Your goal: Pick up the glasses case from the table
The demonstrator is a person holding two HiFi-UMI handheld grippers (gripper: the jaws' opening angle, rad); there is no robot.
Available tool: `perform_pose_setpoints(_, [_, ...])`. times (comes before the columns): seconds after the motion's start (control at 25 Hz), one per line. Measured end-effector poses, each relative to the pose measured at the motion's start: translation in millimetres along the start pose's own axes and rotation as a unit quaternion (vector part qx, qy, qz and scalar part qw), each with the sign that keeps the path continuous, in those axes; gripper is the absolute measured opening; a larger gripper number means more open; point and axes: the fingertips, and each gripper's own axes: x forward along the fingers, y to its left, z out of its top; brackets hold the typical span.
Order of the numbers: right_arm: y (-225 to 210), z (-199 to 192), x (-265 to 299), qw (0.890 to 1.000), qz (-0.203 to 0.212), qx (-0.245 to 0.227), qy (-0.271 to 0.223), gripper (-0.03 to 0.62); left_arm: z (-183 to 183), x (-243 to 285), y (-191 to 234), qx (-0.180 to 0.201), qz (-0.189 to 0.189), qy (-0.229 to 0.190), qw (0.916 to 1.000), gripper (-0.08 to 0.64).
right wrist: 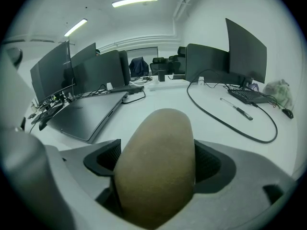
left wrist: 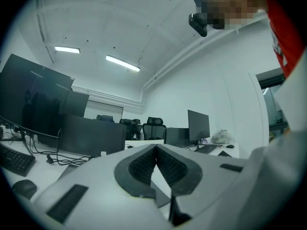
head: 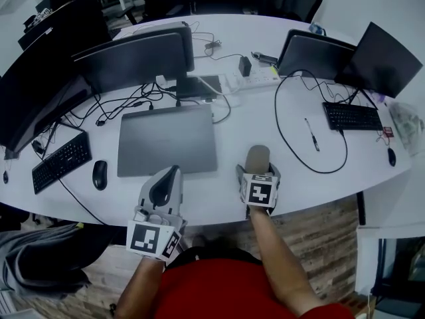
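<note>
The tan, oval glasses case (head: 257, 157) lies on the white table (head: 299, 191) close to its front edge, right of the closed laptop. My right gripper (head: 258, 173) reaches down over it from the near side. In the right gripper view the case (right wrist: 156, 157) fills the space between the jaws, and both dark ribbed pads (right wrist: 108, 159) stand a little off its sides, so the jaws are open around it. My left gripper (head: 167, 178) hovers at the table's front edge, left of the case, pointing level. Its pads (left wrist: 144, 164) meet at the tips with nothing between them.
A closed grey laptop (head: 166, 139) lies left of the case. A black mouse (head: 99, 175) and a keyboard (head: 61, 161) sit further left. To the right are a looping black cable (head: 312, 168), a pen (head: 311, 133) and a second keyboard (head: 352, 116). Monitors line the back.
</note>
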Motion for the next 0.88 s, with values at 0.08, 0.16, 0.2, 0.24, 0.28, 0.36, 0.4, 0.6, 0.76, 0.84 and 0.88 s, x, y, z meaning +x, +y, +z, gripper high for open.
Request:
perform_pose_setpoints(0.08, [2, 1, 0, 1.0, 0.006, -0.002, -0.004, 0.447, 0, 0, 1, -0.001, -0.001, -0.001, 1.0, 0.011])
perform_pose_setpoints(0.16, [3, 2, -1, 1.0, 0.012, -0.007, -0.01, 0.44, 1, -1, 1, -0.001, 0.0, -0.002, 1.0, 0.011])
perform_pose_setpoints(0.2, [5, 3, -3, 1.0, 0.015, -0.009, -0.015, 0.439, 2, -2, 2, -0.001, 0.0, -0.003, 1.0, 0.01])
perform_pose_setpoints(0.24, [6, 4, -5, 1.0, 0.019, -0.011, -0.022, 0.437, 3, -3, 3, -0.001, 0.001, -0.004, 1.0, 0.011])
perform_pose_setpoints(0.28, [7, 6, -8, 0.999, 0.023, -0.012, -0.031, 0.436, 3, -4, 3, -0.001, 0.002, -0.006, 1.0, 0.011])
perform_pose_setpoints(0.36, [10, 11, -15, 0.998, 0.032, -0.013, -0.048, 0.434, 5, -6, 4, -0.001, 0.005, -0.009, 0.9999, 0.011])
perform_pose_setpoints(0.4, [12, 15, -21, 0.998, 0.038, -0.015, -0.057, 0.434, 7, -8, 3, -0.001, 0.006, -0.011, 0.9999, 0.011])
perform_pose_setpoints(0.6, [16, 41, -61, 0.992, 0.064, -0.023, -0.102, 0.434, 15, -14, -6, 0.004, 0.002, -0.019, 0.9998, 0.011])
perform_pose_setpoints(0.76, [19, 64, -101, 0.985, 0.085, -0.029, -0.144, 0.434, 20, -21, -12, 0.005, 0.002, -0.026, 0.9996, 0.011])
perform_pose_setpoints(0.84, [21, 76, -122, 0.981, 0.095, -0.035, -0.165, 0.434, 24, -25, -14, 0.004, 0.004, -0.029, 0.9996, 0.011])
perform_pose_setpoints(0.88, [23, 80, -132, 0.979, 0.099, -0.04, -0.175, 0.434, 25, -27, -16, 0.004, 0.005, -0.031, 0.9995, 0.011])
